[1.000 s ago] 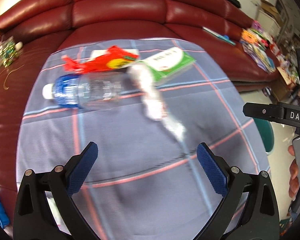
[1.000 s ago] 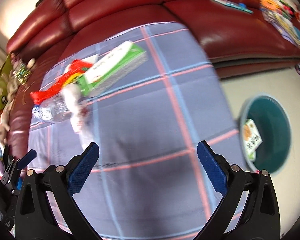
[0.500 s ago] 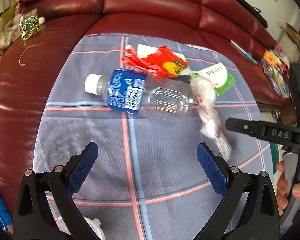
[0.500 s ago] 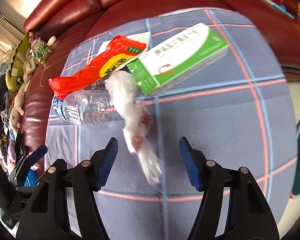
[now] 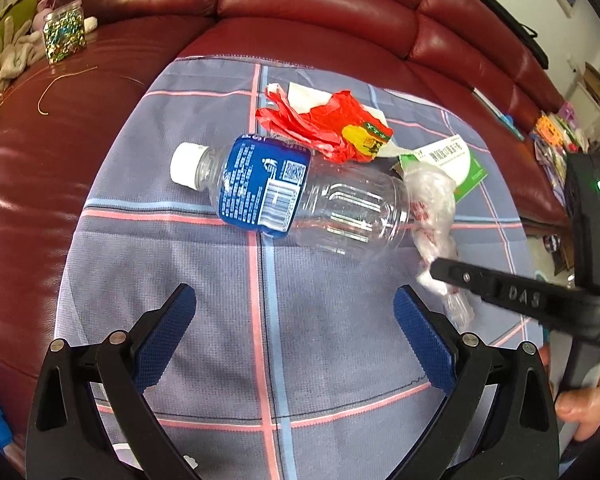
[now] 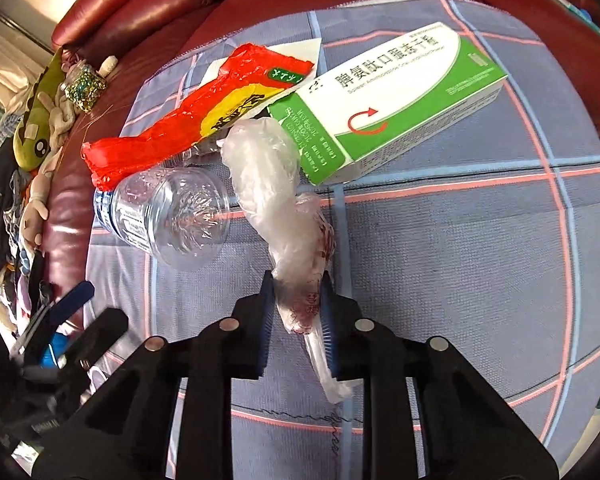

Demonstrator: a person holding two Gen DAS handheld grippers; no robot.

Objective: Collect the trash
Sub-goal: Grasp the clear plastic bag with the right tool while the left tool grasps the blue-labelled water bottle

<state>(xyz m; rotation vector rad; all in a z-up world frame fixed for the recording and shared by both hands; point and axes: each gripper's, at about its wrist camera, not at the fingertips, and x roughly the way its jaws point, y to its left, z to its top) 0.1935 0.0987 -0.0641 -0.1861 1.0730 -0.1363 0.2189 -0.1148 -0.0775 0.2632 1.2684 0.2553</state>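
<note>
Right claw (image 6: 296, 312) pinches one crumpled clear plastic bag (image 6: 276, 184) at its lower end, on the plaid cloth (image 6: 460, 260) spread over the red sofa (image 5: 320, 12). Touching the bag lie one empty plastic bottle (image 5: 300, 200), one red wrapper (image 6: 188, 120) and one green-and-white box (image 6: 396, 96). Left claw (image 5: 296, 344) hovers spread wide, near the bottle, gripping nothing.

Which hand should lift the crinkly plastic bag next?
The right. The right gripper is already shut on the plastic bag, its pads pinching the lower end. The left gripper is open and holds nothing, facing the bottle instead, with bare cloth between its fingers.
</note>
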